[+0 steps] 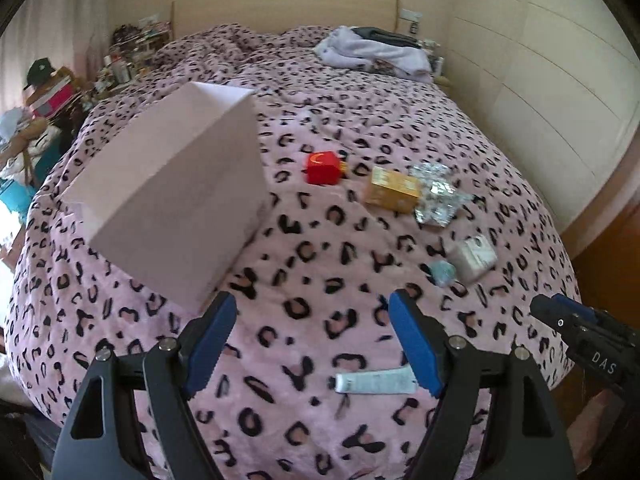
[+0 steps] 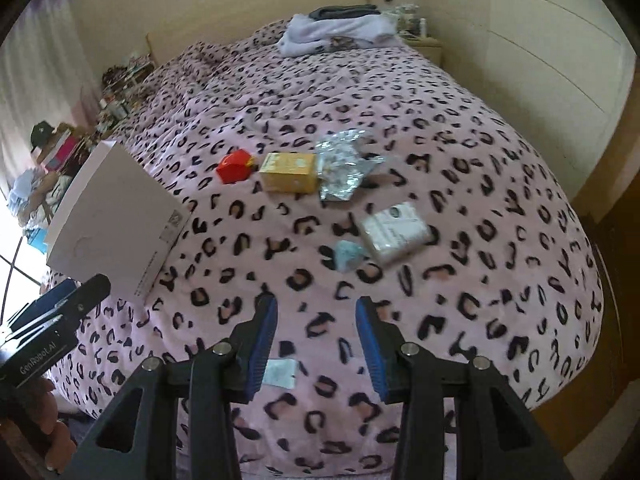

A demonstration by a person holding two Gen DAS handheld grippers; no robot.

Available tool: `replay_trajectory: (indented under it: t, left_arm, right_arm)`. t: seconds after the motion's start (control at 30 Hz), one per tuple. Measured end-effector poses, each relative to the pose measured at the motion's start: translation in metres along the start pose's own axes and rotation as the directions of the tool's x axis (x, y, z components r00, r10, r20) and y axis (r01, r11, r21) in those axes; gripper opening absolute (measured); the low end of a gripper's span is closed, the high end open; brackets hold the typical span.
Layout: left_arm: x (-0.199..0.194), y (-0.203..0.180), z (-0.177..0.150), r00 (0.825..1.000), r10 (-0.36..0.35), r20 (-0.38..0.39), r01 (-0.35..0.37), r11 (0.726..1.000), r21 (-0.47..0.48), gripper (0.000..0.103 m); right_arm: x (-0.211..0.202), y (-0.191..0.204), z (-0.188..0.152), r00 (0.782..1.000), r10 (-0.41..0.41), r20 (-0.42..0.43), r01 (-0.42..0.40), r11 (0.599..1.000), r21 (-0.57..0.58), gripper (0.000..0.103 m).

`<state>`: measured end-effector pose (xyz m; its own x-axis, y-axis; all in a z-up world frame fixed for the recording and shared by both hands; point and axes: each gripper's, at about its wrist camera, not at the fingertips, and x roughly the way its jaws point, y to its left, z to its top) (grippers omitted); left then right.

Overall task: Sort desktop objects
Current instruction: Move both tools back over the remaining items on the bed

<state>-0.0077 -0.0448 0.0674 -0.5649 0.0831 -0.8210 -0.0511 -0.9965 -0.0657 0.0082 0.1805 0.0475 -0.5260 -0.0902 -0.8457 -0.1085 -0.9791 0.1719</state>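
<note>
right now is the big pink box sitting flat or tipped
Tipped. The pink box leans on one lower edge on the bedspread, its top face slanting in both views. Whether it is open, cannot tell.

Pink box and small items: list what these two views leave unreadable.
- Pink box: contents unseen in both views; its walls hide the inside.
- Box label: right wrist view, print too small.
- White tube: left wrist view, right end behind the left claw's finger.
- Silver wrapper: crumpled, text illegible.

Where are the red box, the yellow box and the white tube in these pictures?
red box (image 1: 322, 168): left wrist view, on its front face.
yellow box (image 2: 289, 172): right wrist view, on its top face.
white tube (image 1: 376, 383): left wrist view, on the middle of its body.
</note>
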Motion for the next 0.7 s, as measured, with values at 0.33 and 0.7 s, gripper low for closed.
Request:
replay_trajectory:
  t: [0.33,0.7]
  left_arm:
    - [-0.002,-0.042,-0.032,1.0,0.017,0.022,-0.018,0.999,0.03,0.087]
    - [0.044,-0.04,-0.08,0.998,0.017,-0.068,-0.016,1.0,0.018,0.087]
  right_arm:
    - [0.004,-0.015,-0.037,1.0,-0.013,0.0,0.013,1.0,0.027,0.042]
    - [0.041,-0.022,-0.08,0.998,-0.027,-0.059,0.03,0.999,0.04,0.042]
